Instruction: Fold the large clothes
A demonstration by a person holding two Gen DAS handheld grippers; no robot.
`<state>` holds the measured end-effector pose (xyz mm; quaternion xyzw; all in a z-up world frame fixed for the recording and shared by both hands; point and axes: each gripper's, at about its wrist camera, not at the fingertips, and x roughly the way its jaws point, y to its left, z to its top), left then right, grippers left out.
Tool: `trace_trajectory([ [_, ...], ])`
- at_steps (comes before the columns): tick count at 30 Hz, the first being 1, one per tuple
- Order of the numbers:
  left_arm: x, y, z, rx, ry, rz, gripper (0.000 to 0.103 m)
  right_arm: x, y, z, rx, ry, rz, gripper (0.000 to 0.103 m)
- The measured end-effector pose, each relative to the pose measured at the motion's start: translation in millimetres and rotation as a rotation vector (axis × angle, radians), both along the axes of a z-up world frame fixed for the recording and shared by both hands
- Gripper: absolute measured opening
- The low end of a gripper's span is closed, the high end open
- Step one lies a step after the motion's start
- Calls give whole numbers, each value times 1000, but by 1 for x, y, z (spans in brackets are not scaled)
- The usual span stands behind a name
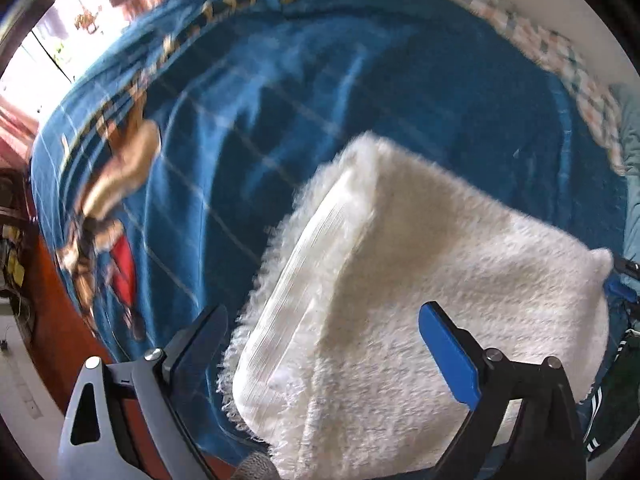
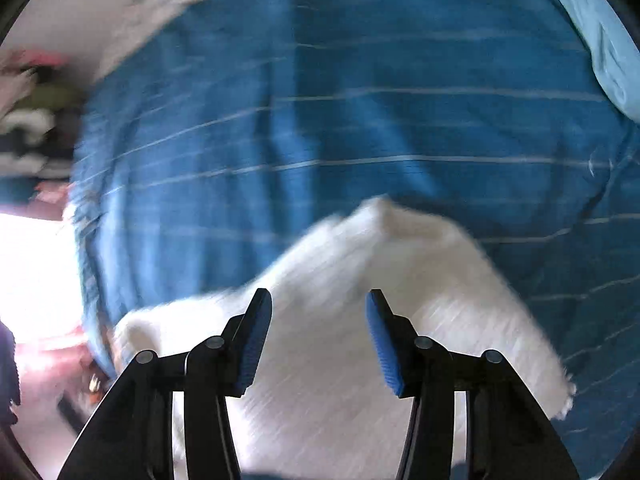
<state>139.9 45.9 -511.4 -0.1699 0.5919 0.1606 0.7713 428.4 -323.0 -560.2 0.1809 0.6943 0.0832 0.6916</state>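
Left gripper [image 1: 326,338]: jaws spread wide, blue pads apart, nothing between them pressed; it hangs above a white fuzzy garment [image 1: 400,300], pointing steeply down. Right gripper [image 2: 319,336]: jaws about half open, blue pads clear of the fabric so far as the blurred view allows, holding nothing. White fuzzy garment [image 2: 360,320]: folded into a compact bundle, a ribbed inner face turned up along its left edge in the left wrist view, shaggy pile elsewhere; it lies directly under both grippers on a blue bedspread [image 1: 320,100]. Blue bedspread: thin pale lines in a grid, a printed figure in tan and red [image 1: 116,208] toward its left side. Beyond it, a checked pastel cloth [image 1: 540,48] along the far edge and a light blue fabric [image 2: 600,32] at the upper right of the right wrist view.
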Motion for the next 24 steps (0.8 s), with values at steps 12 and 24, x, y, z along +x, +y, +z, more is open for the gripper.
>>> trace_trajectory([
  [12, 27, -75, 5, 19, -54, -127, 98, -21, 90, -99, -113, 260, 188, 30],
  [24, 81, -192, -23, 49, -17, -306, 98, -127, -134, -7, 196, 63, -312, 71],
])
